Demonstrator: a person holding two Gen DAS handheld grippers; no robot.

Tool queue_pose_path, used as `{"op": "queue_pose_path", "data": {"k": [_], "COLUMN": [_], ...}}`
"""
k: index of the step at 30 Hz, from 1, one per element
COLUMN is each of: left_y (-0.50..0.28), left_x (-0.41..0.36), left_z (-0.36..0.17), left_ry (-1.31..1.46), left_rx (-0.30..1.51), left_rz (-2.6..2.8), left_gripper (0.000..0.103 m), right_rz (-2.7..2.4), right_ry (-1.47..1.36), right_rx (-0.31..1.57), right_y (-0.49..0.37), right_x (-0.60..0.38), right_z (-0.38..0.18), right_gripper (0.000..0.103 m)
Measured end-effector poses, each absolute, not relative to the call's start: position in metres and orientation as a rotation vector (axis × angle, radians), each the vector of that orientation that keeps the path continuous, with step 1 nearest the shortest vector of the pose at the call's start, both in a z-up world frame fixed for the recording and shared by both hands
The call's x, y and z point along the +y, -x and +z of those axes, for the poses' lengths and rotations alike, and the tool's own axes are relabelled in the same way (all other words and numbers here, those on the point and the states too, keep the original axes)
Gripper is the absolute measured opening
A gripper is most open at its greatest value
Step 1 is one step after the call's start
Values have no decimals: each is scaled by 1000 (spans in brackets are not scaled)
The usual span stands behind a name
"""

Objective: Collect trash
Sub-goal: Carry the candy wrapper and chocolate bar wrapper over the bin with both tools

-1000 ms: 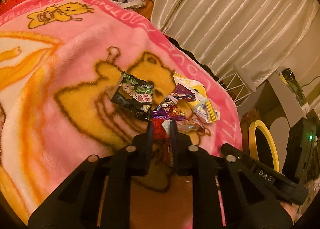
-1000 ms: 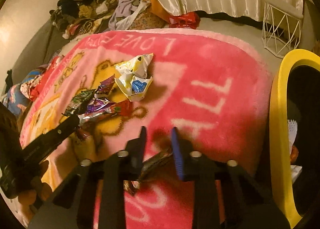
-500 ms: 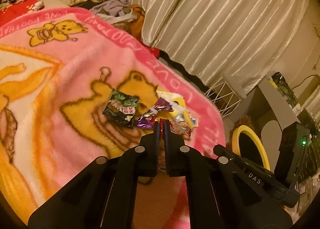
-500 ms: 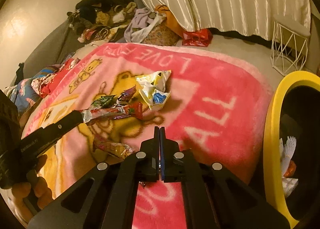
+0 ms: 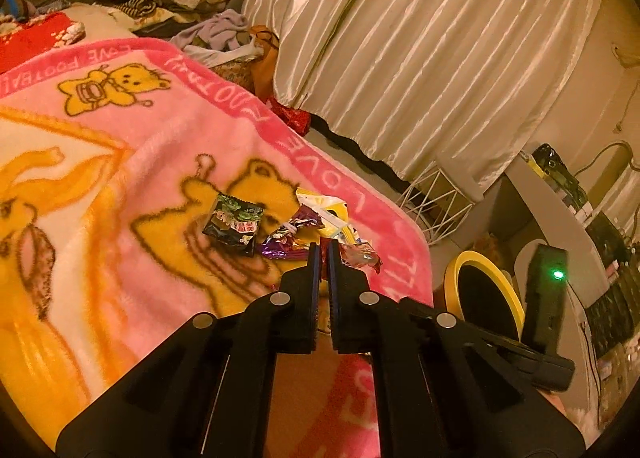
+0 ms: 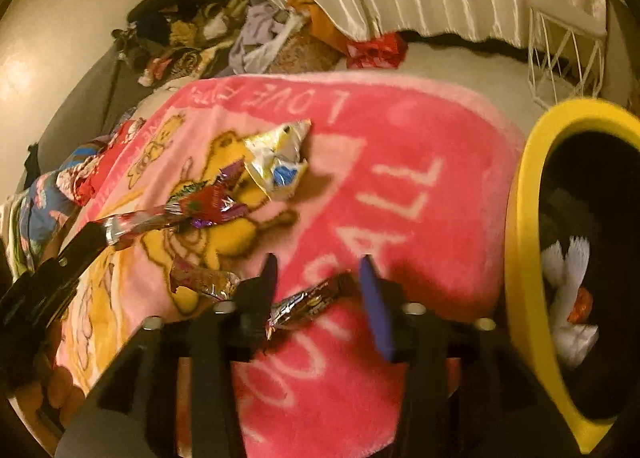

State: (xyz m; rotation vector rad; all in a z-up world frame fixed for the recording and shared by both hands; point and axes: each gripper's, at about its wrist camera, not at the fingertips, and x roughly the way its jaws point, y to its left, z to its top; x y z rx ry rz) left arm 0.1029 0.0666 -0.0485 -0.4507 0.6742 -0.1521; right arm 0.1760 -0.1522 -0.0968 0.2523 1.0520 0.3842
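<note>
Care is needed: the red wrapper (image 6: 200, 203), pinched in the left gripper (image 5: 323, 248), should be carried over the yellow bin (image 6: 520, 217), while the wide-jawed right gripper (image 6: 318, 272) straddles a brown wrapper (image 6: 312, 300) on the blanket (image 6: 400, 177).

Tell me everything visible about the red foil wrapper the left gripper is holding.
The red foil wrapper is long, crinkled and shiny, with silver and purple patches. Its silver end is pinched in the shut left gripper, and the rest stretches out above the pink blanket, toward the yellow-and-white crumpled wrapper. Motion blur hides any print.
</note>
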Motion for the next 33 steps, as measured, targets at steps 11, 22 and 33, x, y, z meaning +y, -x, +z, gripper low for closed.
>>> {"op": "queue_pose_path", "data": {"k": [11,22,33], "left_y": [-86,-84,-85], "left_x": [66,42,9], "left_z": [-35,-27,-22], "left_ry": [419,384,338], "left_rx": [653,643,649], "left_rz": [-163,-194,-240], "left_gripper": [2,2,2], "right_rz": [407,394,329], "right_ry": [-270,-250,-253], "right_rx": [1111,932,807], "right_y": [-172,-160,-154], "right_x": [-142,-171,-216], "right_z": [-110,-69,-35], "right_gripper": [26,26,25]}}
